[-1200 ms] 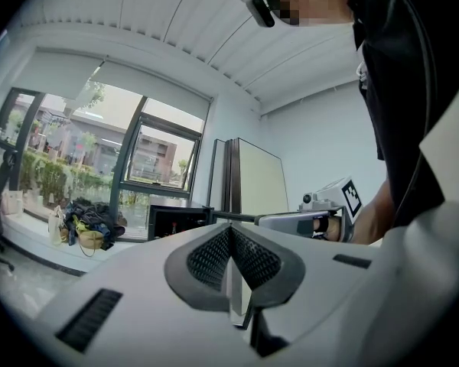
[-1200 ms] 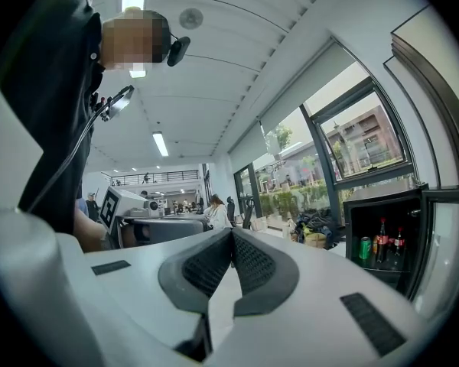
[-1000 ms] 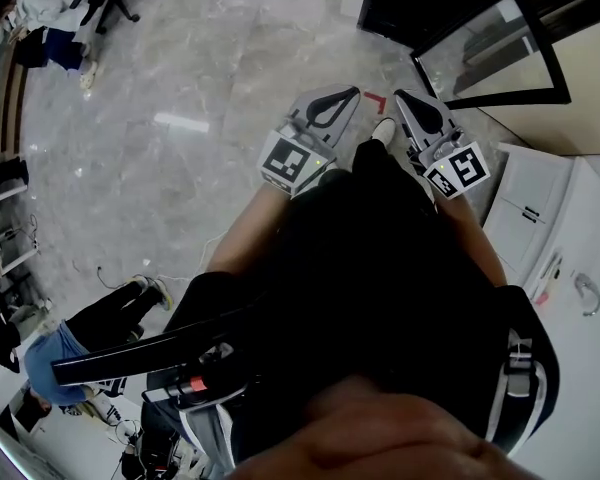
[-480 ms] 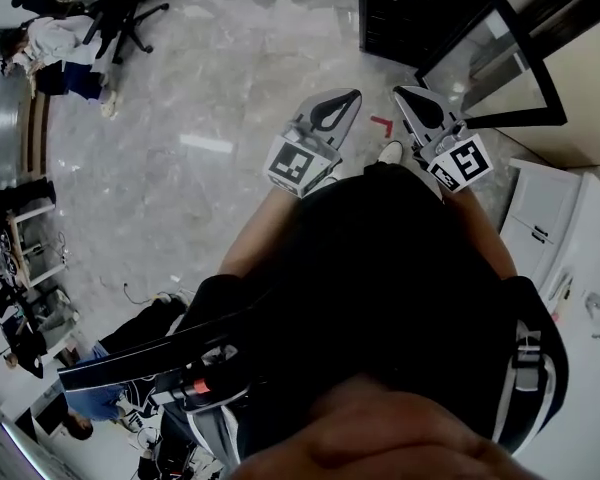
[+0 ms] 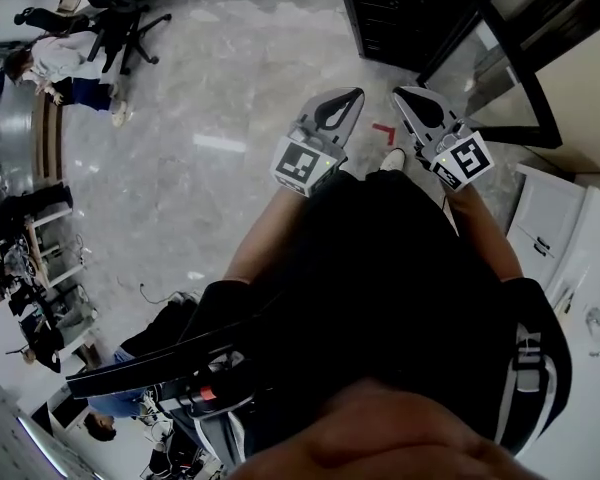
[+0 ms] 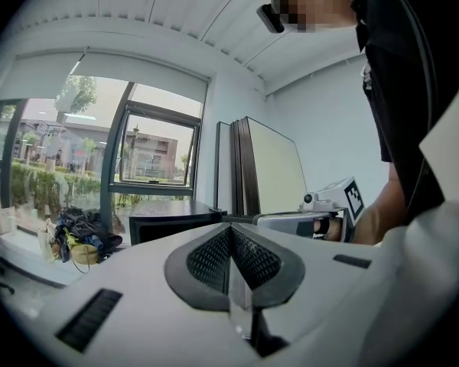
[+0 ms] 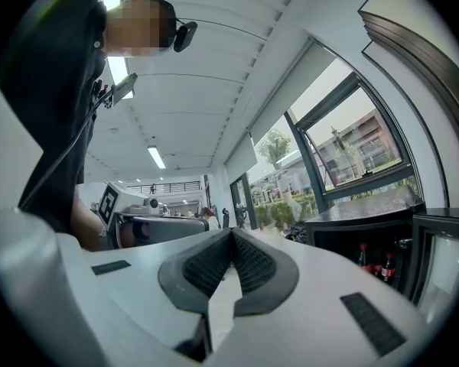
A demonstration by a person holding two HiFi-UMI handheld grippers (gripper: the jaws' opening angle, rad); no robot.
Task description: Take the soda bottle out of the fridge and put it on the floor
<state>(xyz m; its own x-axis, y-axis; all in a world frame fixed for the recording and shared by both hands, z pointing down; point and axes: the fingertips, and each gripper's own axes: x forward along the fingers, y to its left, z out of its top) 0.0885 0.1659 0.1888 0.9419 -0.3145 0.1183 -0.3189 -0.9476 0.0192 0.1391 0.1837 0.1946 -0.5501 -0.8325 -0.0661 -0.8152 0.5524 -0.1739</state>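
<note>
The black fridge (image 5: 405,13) stands at the top of the head view, its glass door (image 5: 505,63) swung open to the right. Inside it, soda bottles with red caps (image 7: 385,266) show at the right of the right gripper view; they are tiny in the head view. My left gripper (image 5: 354,93) and right gripper (image 5: 399,93) are held side by side in front of my body, short of the fridge. Both have their jaws together with nothing between them. In the left gripper view, my left gripper (image 6: 229,230) points past the fridge's dark top (image 6: 176,219). My right gripper (image 7: 231,233) is likewise shut.
A red corner mark (image 5: 383,128) lies on the marble floor between the grippers and the fridge. A white cabinet (image 5: 570,238) stands at the right. Office chairs and seated people (image 5: 55,63) are far left. Large windows (image 6: 149,155) lie behind the fridge.
The fridge and its open door have come further into the top of the head view as I walk toward it. Both grippers keep the same pose, shut.
</note>
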